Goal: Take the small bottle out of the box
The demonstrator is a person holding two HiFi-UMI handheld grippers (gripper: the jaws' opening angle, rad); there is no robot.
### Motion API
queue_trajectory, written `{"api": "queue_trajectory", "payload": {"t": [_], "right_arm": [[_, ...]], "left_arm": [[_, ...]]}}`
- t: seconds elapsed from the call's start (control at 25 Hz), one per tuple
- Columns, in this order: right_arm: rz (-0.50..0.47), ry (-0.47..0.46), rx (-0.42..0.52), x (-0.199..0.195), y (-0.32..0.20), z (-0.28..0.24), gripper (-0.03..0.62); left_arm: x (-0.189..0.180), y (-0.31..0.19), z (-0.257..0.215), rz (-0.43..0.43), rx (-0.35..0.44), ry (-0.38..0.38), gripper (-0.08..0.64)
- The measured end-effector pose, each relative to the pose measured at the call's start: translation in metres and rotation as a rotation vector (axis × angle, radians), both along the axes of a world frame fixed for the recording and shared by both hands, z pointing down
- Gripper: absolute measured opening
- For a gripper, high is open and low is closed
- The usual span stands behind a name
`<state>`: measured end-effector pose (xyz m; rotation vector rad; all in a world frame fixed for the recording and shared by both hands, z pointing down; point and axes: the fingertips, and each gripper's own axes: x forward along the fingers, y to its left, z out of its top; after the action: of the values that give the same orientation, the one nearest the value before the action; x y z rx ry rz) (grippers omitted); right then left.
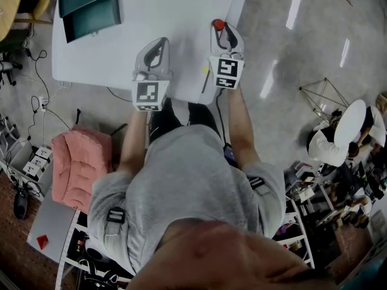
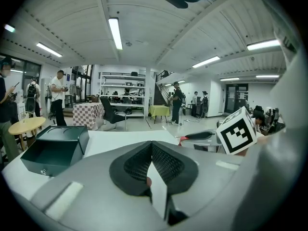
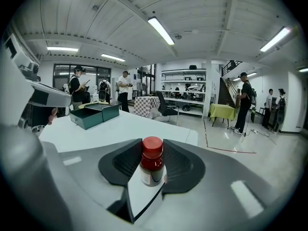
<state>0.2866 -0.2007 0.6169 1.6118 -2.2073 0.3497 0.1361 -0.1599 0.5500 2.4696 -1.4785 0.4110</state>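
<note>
white table (image 1: 181, 17): green box (image 1: 89, 5) stands open at its far left corner. left gripper (image 2: 151, 149): jaws together, nothing between them. right gripper (image 3: 153, 153): jaws closed on the small bottle (image 3: 152, 170), over the table's right edge, well apart from the box.
progress: bottle is out of the box, so removal looks done; only setting it down may remain.
bottle: long axis upright, red cap on top.

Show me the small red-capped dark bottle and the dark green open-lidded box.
small red-capped dark bottle (image 3: 152, 148): right gripper view, on its red cap.
dark green open-lidded box (image 3: 86, 120): right gripper view, on its front wall.
</note>
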Motion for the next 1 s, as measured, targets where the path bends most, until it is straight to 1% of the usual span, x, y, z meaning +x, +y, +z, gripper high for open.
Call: {"api": "queue_trajectory", "payload": {"t": [0.28,0.64,0.84,1.0], "right_arm": [[-0.003,-0.005,0.048,-0.003,0.005,-0.024,0.138],[-0.036,-0.010,0.124,-0.011,0.023,-0.076,0.133],[-0.047,-0.022,0.162,-0.009,0.040,-0.105,0.100],[-0.040,-0.040,0.187,-0.008,0.057,-0.123,0.077]], "left_arm": [[-0.011,0.011,-0.016,-0.023,0.034,0.000,0.011],[-0.015,0.025,-0.059,-0.043,0.115,0.030,0.011],[-0.008,0.033,-0.086,-0.025,0.177,0.028,0.011],[-0.007,0.042,-0.101,-0.016,0.205,0.034,0.011]]}}
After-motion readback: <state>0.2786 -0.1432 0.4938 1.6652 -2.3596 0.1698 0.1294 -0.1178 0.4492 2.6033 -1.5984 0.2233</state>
